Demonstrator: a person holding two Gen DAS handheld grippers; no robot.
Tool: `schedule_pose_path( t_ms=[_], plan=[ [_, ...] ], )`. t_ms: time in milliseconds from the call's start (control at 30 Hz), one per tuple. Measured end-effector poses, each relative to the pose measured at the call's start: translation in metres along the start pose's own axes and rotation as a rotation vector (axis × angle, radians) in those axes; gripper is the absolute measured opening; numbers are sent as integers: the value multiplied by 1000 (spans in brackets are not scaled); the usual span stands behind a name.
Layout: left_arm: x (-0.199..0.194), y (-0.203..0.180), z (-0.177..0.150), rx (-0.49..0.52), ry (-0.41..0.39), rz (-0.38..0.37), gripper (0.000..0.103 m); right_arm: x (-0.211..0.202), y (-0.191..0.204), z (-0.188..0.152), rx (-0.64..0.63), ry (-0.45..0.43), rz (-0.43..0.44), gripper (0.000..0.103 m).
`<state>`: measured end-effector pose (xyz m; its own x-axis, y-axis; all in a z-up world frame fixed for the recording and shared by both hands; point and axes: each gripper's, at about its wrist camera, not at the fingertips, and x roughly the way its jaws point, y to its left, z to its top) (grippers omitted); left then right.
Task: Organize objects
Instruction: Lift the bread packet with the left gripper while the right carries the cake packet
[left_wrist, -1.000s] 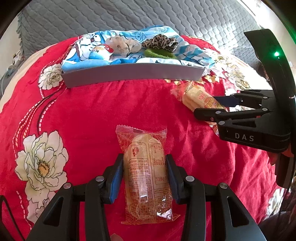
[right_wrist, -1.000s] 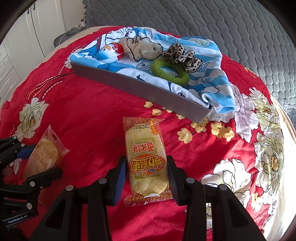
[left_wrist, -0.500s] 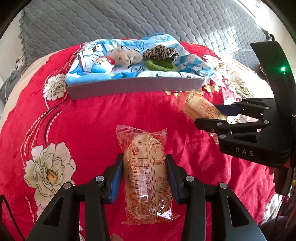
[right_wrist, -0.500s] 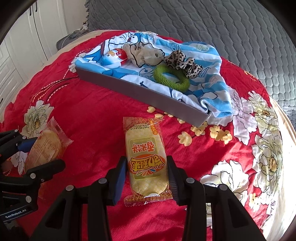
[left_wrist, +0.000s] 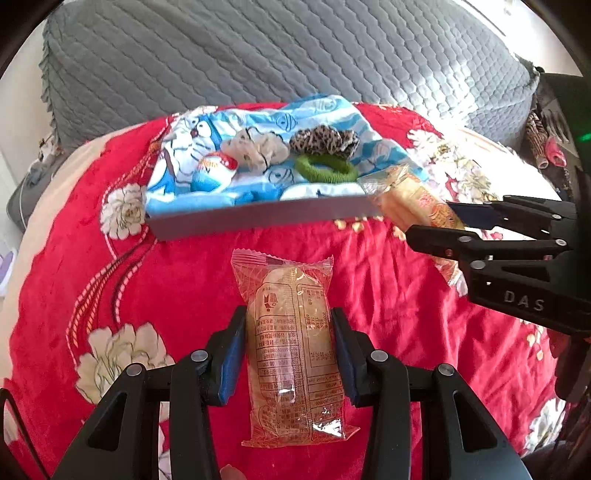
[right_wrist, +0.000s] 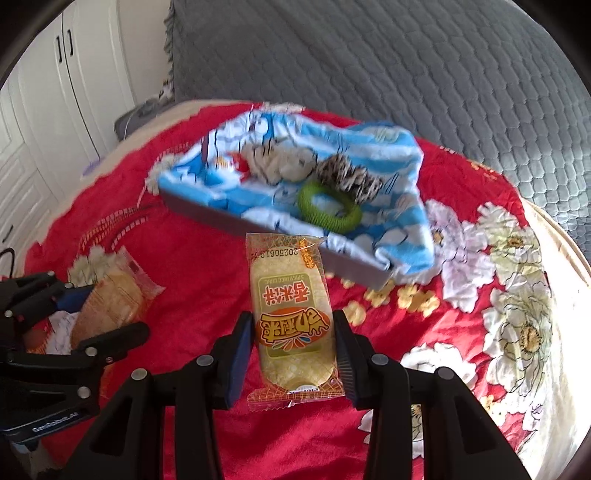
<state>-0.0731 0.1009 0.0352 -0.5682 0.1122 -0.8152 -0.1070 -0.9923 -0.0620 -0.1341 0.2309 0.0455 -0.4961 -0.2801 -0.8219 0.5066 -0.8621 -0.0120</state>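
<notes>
My left gripper (left_wrist: 290, 354) is shut on a rice cracker packet (left_wrist: 293, 347), back label up, held above the red blanket. My right gripper (right_wrist: 293, 354) is shut on a second rice cracker packet (right_wrist: 291, 317), orange label up, its far end near the front wall of the grey tray (right_wrist: 221, 221). In the left wrist view the right gripper (left_wrist: 439, 225) and its packet (left_wrist: 413, 199) hang by the right end of the tray (left_wrist: 258, 218). The tray is lined with a blue cartoon cloth and holds a green hair tie (left_wrist: 327, 168), a leopard scrunchie (left_wrist: 325, 138), a cream scrunchie (left_wrist: 255, 147) and a small red-and-white toy (left_wrist: 216, 166).
A red floral blanket (left_wrist: 147, 280) covers the bed. A grey quilted cover (left_wrist: 258, 55) lies behind the tray. White cupboards (right_wrist: 48, 110) stand at the left in the right wrist view. The left gripper (right_wrist: 70, 317) shows at the lower left there.
Both grippers have risen and moved toward the tray with their packets. The right one's packet now reaches the tray's right front corner.
</notes>
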Motion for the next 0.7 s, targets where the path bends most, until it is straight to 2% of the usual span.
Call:
schedule_pose_path(
  t_ms=[433, 700],
  plan=[
    [2, 3, 44, 12, -52, 7, 45, -18, -14, 23, 72, -99, -23, 42],
    [10, 11, 72, 0, -87, 7, 45, -12, -21, 35, 95, -129, -32, 42]
  ],
)
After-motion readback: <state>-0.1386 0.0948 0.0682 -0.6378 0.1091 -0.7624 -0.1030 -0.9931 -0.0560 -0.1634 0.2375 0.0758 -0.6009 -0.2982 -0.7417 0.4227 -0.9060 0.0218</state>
